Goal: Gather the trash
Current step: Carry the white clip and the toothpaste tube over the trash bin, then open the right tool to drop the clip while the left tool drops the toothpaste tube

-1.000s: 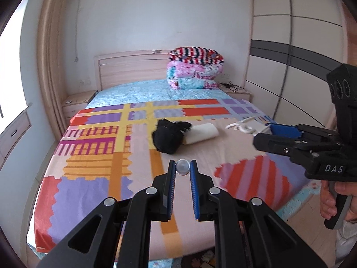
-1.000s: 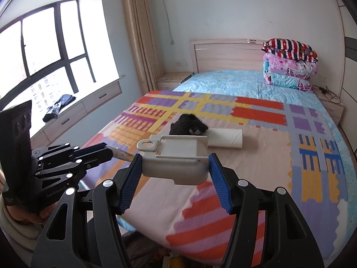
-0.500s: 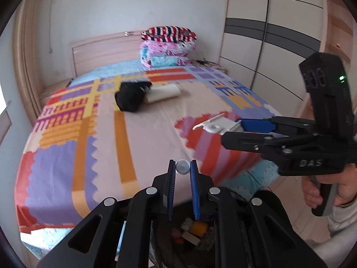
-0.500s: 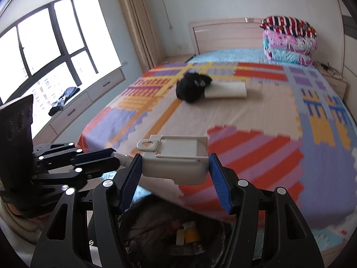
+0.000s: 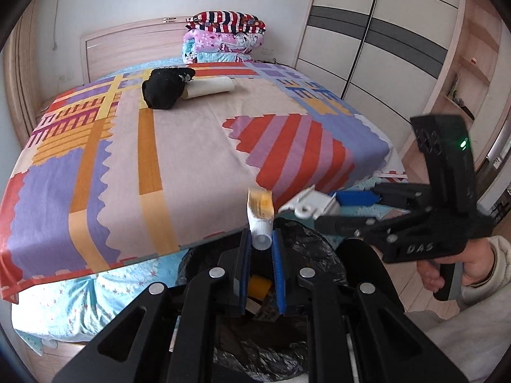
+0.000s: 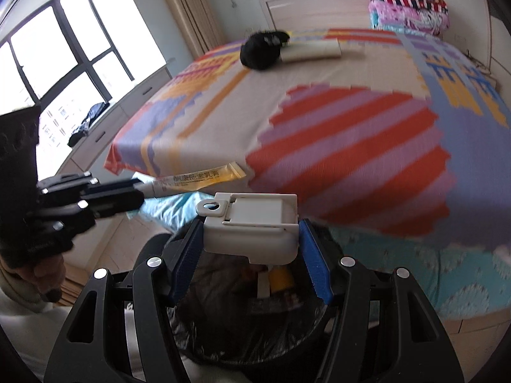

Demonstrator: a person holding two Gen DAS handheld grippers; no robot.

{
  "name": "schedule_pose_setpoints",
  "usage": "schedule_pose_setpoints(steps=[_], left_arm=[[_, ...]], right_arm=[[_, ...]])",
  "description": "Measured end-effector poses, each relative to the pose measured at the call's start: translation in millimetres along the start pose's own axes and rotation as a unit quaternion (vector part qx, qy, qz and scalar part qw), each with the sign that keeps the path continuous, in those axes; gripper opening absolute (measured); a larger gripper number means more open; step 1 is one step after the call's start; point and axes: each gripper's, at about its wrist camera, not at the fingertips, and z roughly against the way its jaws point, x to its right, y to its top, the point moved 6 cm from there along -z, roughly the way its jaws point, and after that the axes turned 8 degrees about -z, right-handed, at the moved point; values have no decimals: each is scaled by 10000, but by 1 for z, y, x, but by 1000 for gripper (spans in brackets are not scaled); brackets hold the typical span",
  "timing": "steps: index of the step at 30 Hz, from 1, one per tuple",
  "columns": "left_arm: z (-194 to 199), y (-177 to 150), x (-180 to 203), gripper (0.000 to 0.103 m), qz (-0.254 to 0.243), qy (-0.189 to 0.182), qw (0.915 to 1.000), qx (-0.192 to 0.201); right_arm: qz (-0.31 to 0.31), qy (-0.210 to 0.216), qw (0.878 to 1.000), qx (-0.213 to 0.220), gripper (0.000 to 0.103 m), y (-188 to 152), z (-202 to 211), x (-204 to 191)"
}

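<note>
My left gripper [image 5: 260, 242] is shut on the cap end of a white and yellow cream tube [image 5: 260, 212], which sticks out forward; it also shows in the right wrist view [image 6: 198, 178]. My right gripper [image 6: 250, 239] is shut on a white plastic box [image 6: 252, 223] with a hinged lid and a tab. Both grippers hover over a bin lined with a black bag [image 6: 223, 312] at the foot of the bed; the bin also shows in the left wrist view [image 5: 306, 249]. Yellow and white trash lies inside it.
A bed with a colourful patterned cover [image 5: 191, 134] fills the view ahead. On it lie a black cloth item [image 5: 164, 91] and a cardboard roll [image 5: 209, 87]. Folded quilts [image 5: 223, 36] sit by the headboard. A wardrobe [image 5: 367, 38] stands right, a window bench [image 6: 95, 127] left.
Both grippers moved back from the bed and down over the bin, still holding their items. The tube now tilts up so its yellow body shows.
</note>
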Motion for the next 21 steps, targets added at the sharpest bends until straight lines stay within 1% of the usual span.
schedule_pose_setpoints(steps=[5, 14, 17, 21], left_arm=[[-1, -6, 6, 13, -3, -109, 9999, -60], [-41, -37, 0, 13, 227, -240, 9973, -658], [-53, -47, -1, 13, 294, -264, 9957, -839], [-58, -53, -3, 13, 385, -301, 9943, -949]], right_arm=[[-111, 20, 9996, -267, 60, -17, -14, 4], [-82, -195, 9963, -838, 60, -48, -47, 9], [-39, -239, 9953, -940, 60, -53, -53, 11], [-27, -278, 9946, -1001, 60, -56, -55, 11]])
